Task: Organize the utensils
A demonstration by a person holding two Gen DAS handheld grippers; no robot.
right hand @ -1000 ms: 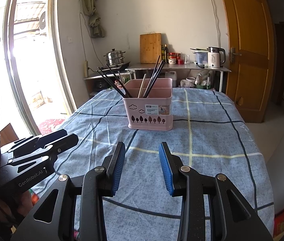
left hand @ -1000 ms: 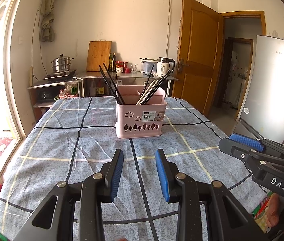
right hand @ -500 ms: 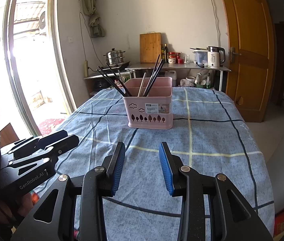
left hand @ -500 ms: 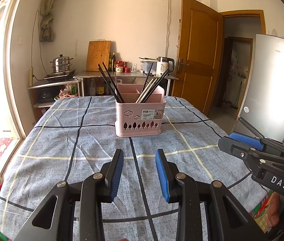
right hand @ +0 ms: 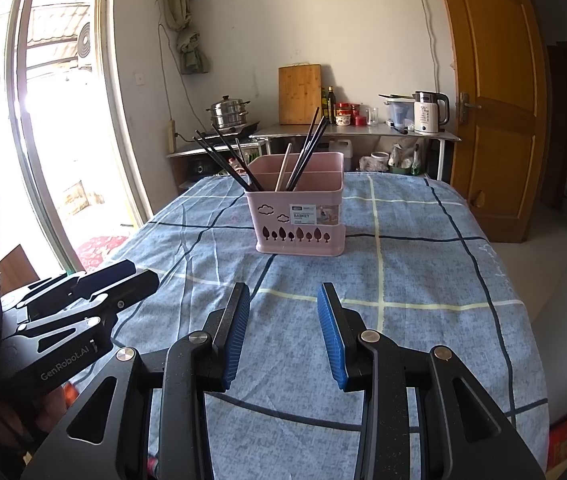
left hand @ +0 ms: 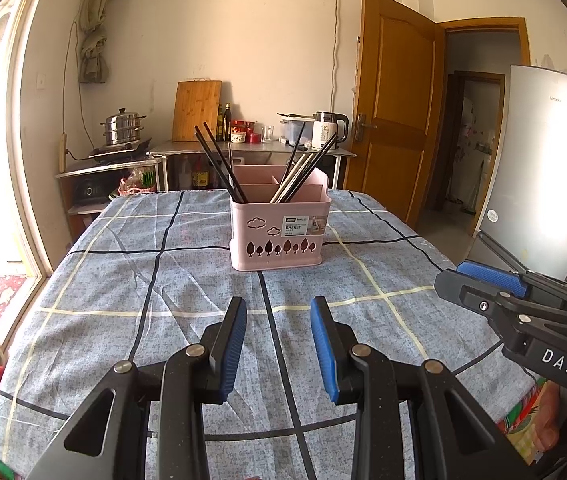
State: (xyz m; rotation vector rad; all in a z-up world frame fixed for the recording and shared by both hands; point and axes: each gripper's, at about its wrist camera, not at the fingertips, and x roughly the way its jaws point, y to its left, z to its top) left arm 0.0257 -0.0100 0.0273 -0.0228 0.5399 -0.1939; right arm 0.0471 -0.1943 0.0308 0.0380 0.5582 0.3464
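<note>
A pink utensil basket (left hand: 279, 236) stands in the middle of the table, also in the right wrist view (right hand: 299, 216). Several black chopsticks (left hand: 219, 168) lean in its left compartment and several more black and pale ones (left hand: 303, 172) in the middle compartment. My left gripper (left hand: 277, 324) is open and empty, above the near part of the table, well short of the basket. My right gripper (right hand: 283, 312) is open and empty too, beside the left one. Each gripper shows in the other's view: the right one (left hand: 483, 288), the left one (right hand: 123, 280).
The table carries a blue checked cloth (left hand: 143, 280). A counter with a steel pot (left hand: 123, 130), cutting board (left hand: 197, 110) and kettle (left hand: 327, 130) stands behind it. A wooden door (left hand: 395, 128) and a fridge (left hand: 543, 168) are to the right, a glass door (right hand: 43, 120) to the left.
Both grippers have drawn back a little from the basket, which looks slightly smaller and farther now. Both stay open and empty.
</note>
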